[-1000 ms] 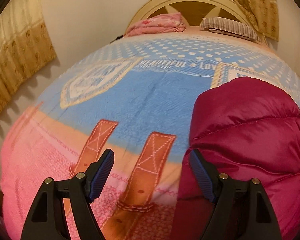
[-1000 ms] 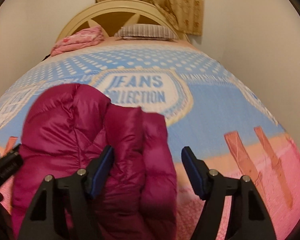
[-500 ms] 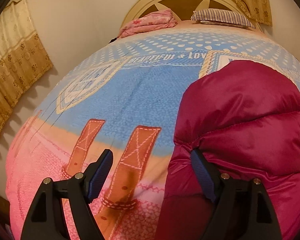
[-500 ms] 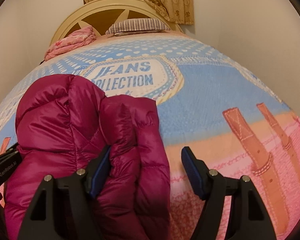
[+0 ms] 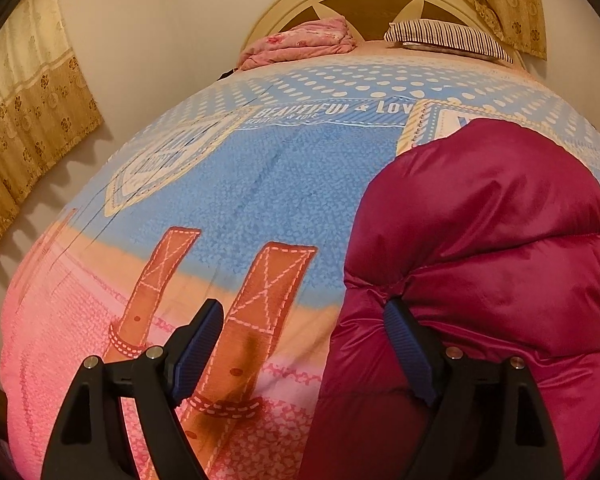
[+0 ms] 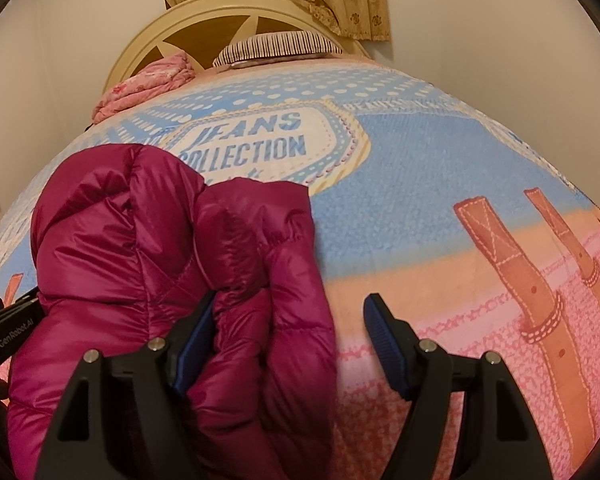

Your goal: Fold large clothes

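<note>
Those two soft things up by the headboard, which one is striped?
The flat pillow, lying on the right in both views, is the striped one, with dark and pale lines. The other, a crumpled pink bundle to its left, has a flowery print instead.

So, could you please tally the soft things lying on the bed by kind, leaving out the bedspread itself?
Magenta puffer jacket: 1
Striped pillow: 1
Pink folded blanket: 1
Total: 3
</note>
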### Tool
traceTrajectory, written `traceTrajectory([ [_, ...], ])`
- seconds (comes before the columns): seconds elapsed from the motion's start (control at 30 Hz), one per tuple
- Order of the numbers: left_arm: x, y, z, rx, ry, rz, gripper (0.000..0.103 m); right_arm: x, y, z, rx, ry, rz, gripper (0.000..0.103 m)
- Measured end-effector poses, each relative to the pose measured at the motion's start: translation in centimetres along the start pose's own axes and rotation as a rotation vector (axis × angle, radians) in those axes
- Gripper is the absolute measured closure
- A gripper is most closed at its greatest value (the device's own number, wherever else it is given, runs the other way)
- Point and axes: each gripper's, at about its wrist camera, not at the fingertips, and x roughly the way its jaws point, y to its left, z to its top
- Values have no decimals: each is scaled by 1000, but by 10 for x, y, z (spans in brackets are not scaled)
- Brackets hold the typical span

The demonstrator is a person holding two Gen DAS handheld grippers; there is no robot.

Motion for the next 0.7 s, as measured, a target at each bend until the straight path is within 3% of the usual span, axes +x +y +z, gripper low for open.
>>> traceTrajectory([
  [0.7,-4,14,-8,-44,31,-94,20,11,0,0,-8,30,-5,25],
])
